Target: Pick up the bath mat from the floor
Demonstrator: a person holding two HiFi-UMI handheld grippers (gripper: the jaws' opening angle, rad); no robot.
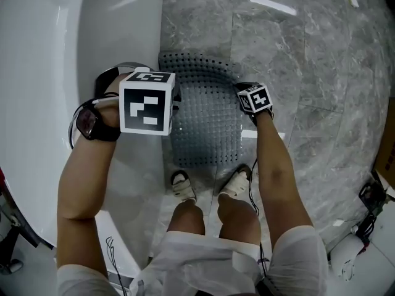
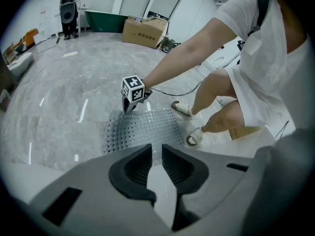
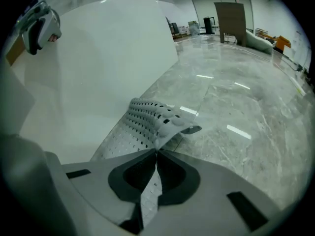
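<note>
The grey perforated bath mat (image 1: 203,116) lies on the marble floor beside the white bathtub (image 1: 43,73). My right gripper (image 1: 248,98) is at the mat's right edge, shut on it; in the right gripper view a strip of the mat (image 3: 147,122) runs between the closed jaws (image 3: 156,154) and its edge curls up off the floor. My left gripper (image 2: 155,156) hovers over the tub's rim to the left of the mat (image 2: 142,129), its marker cube (image 1: 146,102) hiding the tips in the head view. Its jaws are shut with nothing between them.
The person's sandalled feet (image 1: 183,185) stand at the mat's near edge. The tub wall (image 3: 98,58) rises along the mat's left side. Cables and gear (image 1: 370,196) lie at the far right. A cardboard box (image 2: 144,31) sits far across the floor.
</note>
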